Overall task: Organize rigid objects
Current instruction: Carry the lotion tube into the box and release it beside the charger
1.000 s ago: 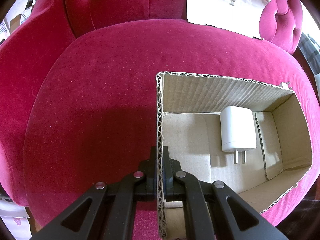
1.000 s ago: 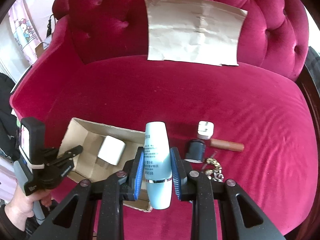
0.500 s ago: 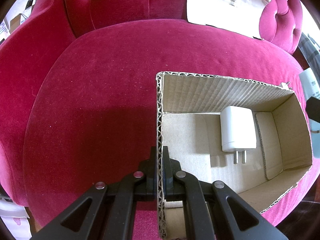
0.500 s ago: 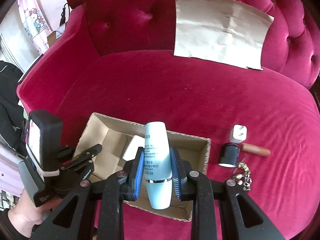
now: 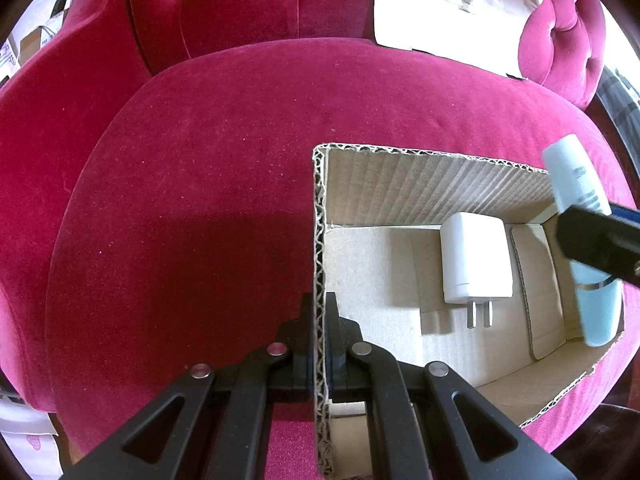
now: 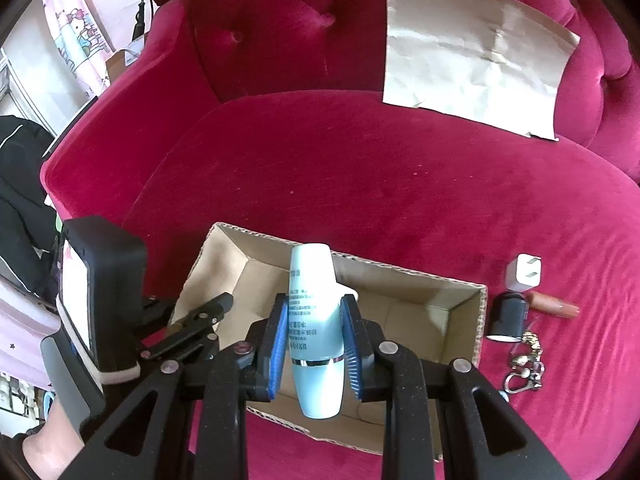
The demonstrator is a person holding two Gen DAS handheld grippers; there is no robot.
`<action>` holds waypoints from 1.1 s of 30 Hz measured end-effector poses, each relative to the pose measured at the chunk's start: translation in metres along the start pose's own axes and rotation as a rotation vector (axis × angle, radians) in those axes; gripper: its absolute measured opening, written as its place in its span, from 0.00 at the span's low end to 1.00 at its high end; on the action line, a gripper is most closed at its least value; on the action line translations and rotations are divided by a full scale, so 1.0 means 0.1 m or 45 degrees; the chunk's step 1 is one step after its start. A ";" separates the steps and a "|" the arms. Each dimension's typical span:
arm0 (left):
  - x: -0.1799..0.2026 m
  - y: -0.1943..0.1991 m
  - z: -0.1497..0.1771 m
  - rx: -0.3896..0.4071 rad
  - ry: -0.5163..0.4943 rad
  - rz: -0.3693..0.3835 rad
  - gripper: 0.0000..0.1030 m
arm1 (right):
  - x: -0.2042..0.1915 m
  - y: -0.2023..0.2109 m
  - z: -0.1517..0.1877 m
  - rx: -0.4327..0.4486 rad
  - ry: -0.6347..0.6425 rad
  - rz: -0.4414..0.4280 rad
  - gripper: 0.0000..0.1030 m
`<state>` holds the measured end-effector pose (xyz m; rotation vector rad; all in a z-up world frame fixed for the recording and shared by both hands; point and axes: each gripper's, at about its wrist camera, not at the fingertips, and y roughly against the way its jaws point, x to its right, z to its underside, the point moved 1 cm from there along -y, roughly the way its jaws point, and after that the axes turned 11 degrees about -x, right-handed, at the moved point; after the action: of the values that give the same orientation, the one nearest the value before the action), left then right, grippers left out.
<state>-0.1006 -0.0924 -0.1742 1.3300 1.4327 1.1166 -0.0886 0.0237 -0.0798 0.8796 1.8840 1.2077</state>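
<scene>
An open cardboard box (image 5: pixel 420 184) rests on the red velvet sofa seat (image 5: pixel 200 200). My left gripper (image 5: pixel 320 312) is shut on its left wall, one finger inside and one outside. A white charger (image 5: pixel 474 260) lies flat on the box floor. My right gripper (image 6: pixel 316 312) is shut on a light blue bottle (image 6: pixel 314 380), which hangs tilted over the inside of the box (image 6: pixel 400 276). In the left wrist view the bottle (image 5: pixel 572 176) and a black finger (image 5: pixel 592 240) show above the box's right end. The bottle hides most of the charger in the right wrist view.
On the seat right of the box lie a small white plug (image 6: pixel 524 272), a black cylinder (image 6: pixel 508 316), a brown tube (image 6: pixel 554 306) and a metal keychain (image 6: pixel 524 360). A creased paper sheet (image 6: pixel 472 52) leans on the backrest. A person's hand (image 6: pixel 40 440) holds the left gripper.
The right gripper has carried the bottle leftward and slightly down, from beside the loose items to over the box. The bottle has come into the left wrist view. The left gripper kept still.
</scene>
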 end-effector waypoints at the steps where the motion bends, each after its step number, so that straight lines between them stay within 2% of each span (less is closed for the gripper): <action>1: 0.00 0.00 0.00 0.000 0.000 0.000 0.04 | -0.02 -0.02 -0.01 -0.004 -0.001 -0.004 0.26; 15: 0.01 0.00 0.00 0.001 -0.003 -0.002 0.04 | -0.05 -0.35 -0.05 -0.069 -0.040 -0.066 0.26; 23: 0.00 0.00 0.01 0.001 -0.001 -0.001 0.04 | -0.08 -0.39 -0.08 -0.073 -0.045 -0.084 0.28; 25: 0.00 0.00 0.02 0.001 -0.002 -0.002 0.04 | -0.07 -0.40 -0.08 -0.081 -0.050 -0.077 0.47; 26: 0.00 0.00 0.02 0.003 -0.002 -0.003 0.04 | -0.06 -0.41 -0.08 -0.088 -0.055 -0.064 0.61; 27: 0.00 0.00 0.02 0.001 -0.001 -0.001 0.04 | -0.05 -0.42 -0.07 -0.089 -0.059 -0.053 0.67; 31: 0.00 0.01 0.04 0.002 0.003 0.002 0.04 | -0.02 -0.40 -0.08 -0.079 -0.070 -0.004 0.77; 33: 0.01 0.01 0.05 0.003 0.004 0.002 0.04 | 0.01 -0.39 -0.08 -0.074 -0.075 0.027 0.86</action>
<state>-0.0957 -0.0915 -0.1747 1.3322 1.4359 1.1186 -0.1021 0.0085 -0.1145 0.8961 1.7881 1.2302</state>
